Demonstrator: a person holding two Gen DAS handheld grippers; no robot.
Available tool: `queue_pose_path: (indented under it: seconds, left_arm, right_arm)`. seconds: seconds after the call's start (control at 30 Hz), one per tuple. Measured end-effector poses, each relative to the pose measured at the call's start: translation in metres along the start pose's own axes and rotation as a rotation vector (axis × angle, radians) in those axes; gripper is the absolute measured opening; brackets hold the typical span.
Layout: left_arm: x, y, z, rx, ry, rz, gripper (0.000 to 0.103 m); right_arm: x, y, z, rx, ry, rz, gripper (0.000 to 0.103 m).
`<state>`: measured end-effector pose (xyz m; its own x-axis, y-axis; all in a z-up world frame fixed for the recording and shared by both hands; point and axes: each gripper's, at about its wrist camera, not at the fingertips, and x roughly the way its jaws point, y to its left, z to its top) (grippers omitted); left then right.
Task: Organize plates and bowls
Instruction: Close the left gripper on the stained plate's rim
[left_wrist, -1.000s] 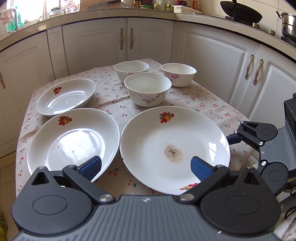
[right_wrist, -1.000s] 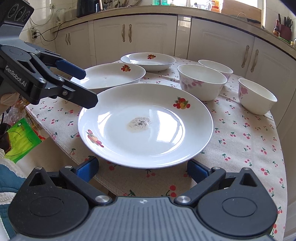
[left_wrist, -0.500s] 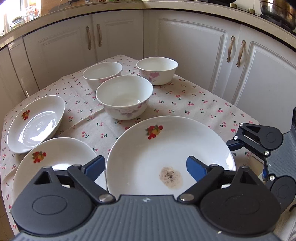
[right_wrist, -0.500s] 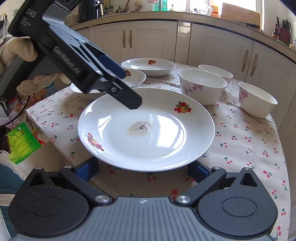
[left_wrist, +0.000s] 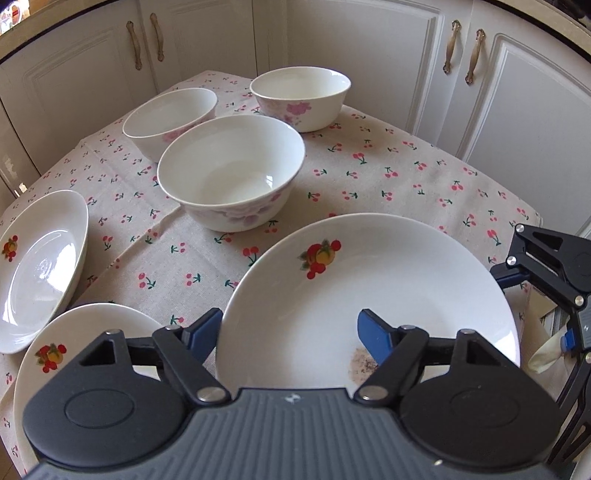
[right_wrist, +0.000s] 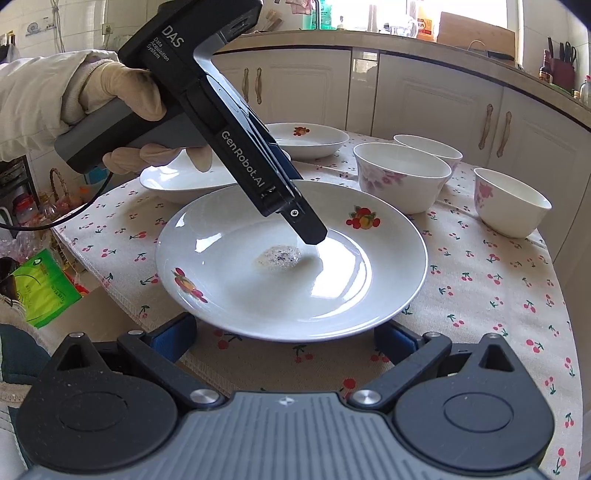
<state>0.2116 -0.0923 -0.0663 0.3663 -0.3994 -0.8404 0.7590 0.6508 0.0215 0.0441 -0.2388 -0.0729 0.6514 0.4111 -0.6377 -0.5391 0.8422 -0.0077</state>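
At the lower centre of the left view, the left gripper (left_wrist: 288, 330), jaws spread, straddles the big plate's (left_wrist: 388, 280) near rim. It looks like the grasping step; next, closing. The right gripper (right_wrist: 284, 338) hangs spread.

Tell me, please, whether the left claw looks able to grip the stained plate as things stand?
Probably yes: the left claw is open and straddles the near left rim of the stained plate, one finger over it, one outside, with nothing between.
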Motion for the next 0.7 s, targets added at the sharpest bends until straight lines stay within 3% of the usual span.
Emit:
queue_pose_path:
  seconds: [0.3, 0.7]
  left_arm:
    - [0.005, 0.008, 0.005, 0.018, 0.077, -0.063, 0.077]
    - [0.008, 0.011, 0.012, -0.015, 0.087, -0.135, 0.077]
  right_arm:
    - [0.003, -0.002, 0.004, 0.000, 0.014, -0.004, 0.103]
    - [-0.001, -0.014, 0.007, -0.009, 0.058, 0.008, 0.103]
